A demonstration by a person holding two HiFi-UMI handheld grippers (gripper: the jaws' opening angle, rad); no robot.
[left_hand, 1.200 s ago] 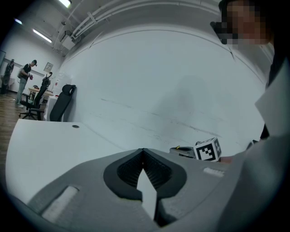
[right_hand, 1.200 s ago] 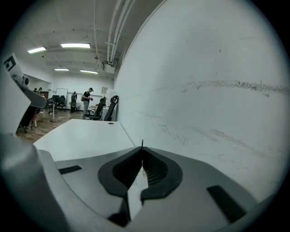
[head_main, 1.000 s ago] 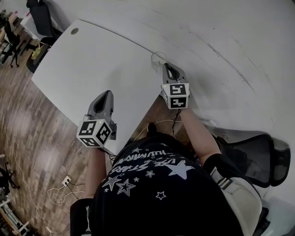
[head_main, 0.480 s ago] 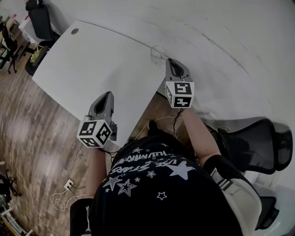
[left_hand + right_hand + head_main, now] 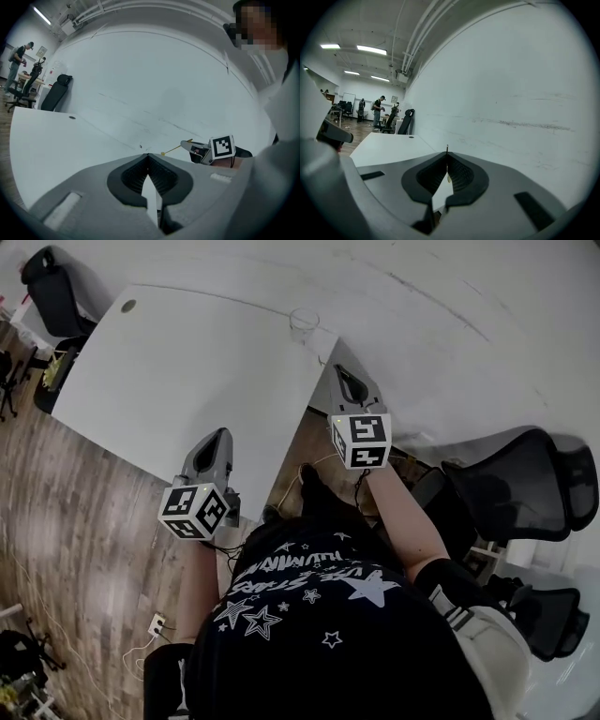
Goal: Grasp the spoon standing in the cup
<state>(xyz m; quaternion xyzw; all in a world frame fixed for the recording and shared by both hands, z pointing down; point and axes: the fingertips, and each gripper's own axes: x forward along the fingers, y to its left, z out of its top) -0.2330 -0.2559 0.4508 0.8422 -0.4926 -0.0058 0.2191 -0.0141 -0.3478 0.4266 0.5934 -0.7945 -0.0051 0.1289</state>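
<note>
Right gripper (image 5: 344, 373) is clenched on the spoon (image 5: 174, 148). Its jaws are pressed together, with a thin handle tip poking out past them in the right gripper view. From the left gripper view the spoon is a thin yellowish stick crossing the right gripper's tip, tilted, with its yellow end down toward 8 o'clock. The spoon is up in the air, clear of the cup (image 5: 303, 322).

The cup is clear and stands upright at the far corner of the white table (image 5: 178, 371). It's at about 11 o'clock from the right gripper, near but apart. The right gripper hangs just off the table's right edge, over the wood floor (image 5: 66, 521).

Left gripper (image 5: 220, 433) is at 8 o'clock from the right one, over the table's near edge. Its jaws are closed together with nothing between them.

A black office chair (image 5: 525, 488) is at 3 o'clock, and another chair (image 5: 52, 287) at 10 o'clock past the table.
</note>
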